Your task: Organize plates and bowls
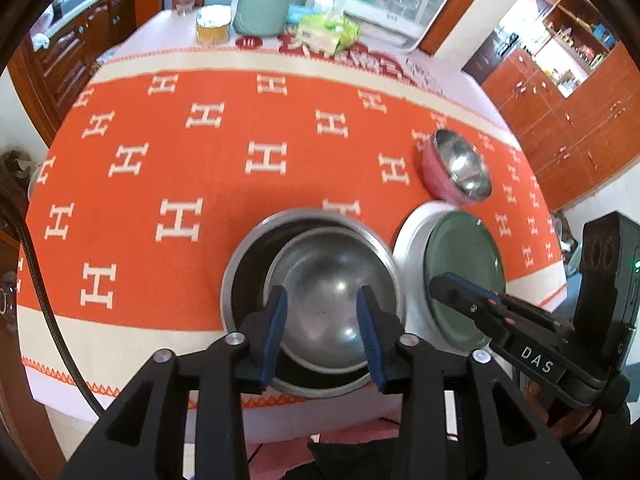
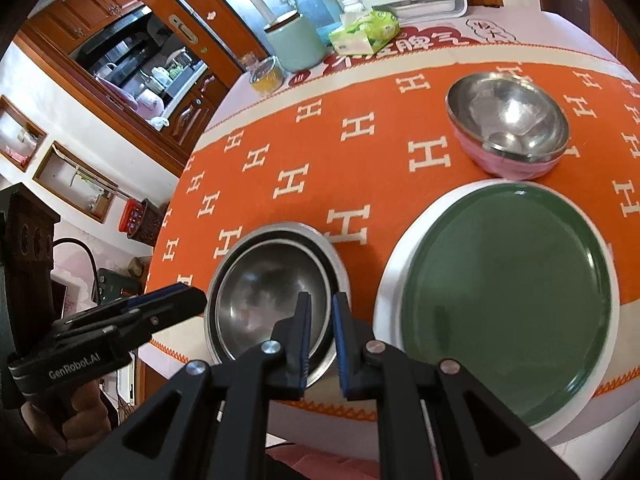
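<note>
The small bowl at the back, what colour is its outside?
Pink outside, shiny steel inside. The small bowl shows best in the right wrist view.

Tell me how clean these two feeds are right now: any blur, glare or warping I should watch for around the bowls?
Left wrist view: nested steel bowls show bright glare spots, rims slightly smeared; fisheye bows the orange tablecloth; left gripper stays sharp. Right wrist view: pink bowl mirrors window light; green plate is softly blurred at its edge; corners vignette dark.
</note>
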### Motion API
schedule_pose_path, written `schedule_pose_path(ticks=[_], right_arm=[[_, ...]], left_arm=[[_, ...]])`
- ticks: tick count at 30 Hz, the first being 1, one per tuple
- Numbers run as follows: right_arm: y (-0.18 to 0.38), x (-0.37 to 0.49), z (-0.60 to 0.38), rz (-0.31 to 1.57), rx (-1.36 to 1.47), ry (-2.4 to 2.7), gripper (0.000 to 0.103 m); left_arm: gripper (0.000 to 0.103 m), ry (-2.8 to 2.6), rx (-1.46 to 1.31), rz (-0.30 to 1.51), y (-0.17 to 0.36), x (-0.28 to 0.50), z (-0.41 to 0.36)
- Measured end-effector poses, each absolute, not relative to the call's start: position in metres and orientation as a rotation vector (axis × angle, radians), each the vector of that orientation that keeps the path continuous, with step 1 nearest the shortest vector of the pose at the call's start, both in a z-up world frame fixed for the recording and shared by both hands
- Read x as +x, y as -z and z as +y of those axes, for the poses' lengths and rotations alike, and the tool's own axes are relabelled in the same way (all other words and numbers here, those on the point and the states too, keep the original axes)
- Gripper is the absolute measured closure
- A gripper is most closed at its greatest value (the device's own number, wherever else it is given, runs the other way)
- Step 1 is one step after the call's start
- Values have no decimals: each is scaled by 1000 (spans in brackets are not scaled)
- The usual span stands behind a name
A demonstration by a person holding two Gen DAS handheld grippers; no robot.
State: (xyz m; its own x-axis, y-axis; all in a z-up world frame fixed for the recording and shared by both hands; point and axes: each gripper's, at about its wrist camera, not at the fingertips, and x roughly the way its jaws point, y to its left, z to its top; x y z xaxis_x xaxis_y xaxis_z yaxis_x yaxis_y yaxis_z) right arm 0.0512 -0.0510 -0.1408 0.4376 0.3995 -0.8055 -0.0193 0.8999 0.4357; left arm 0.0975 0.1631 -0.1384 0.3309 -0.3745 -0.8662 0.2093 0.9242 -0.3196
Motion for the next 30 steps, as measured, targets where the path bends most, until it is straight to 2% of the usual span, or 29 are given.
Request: schedule_pose_path(ticks=[6,10,13,19,22,30], right_arm=[[129,52,-74,1038,382,-279,90],[121,55,-93,996,376,-287,74],[116,58,-108,976,368,-292,69],[109,67,-142,962,344,-291,61],[106,73,-160,960,332,-286,60],[98,91,-202,958,285,-258,50]], left_arm=[[64,379,-181,1068,118,92,146],[60,382,-187,1036,110,92,129],[60,380,-196,1020,107,95,113],[50,375,-207,985,99,100,82],[40,367,-207,979,96,105,64],[35,345,-210,984,96,121,23]])
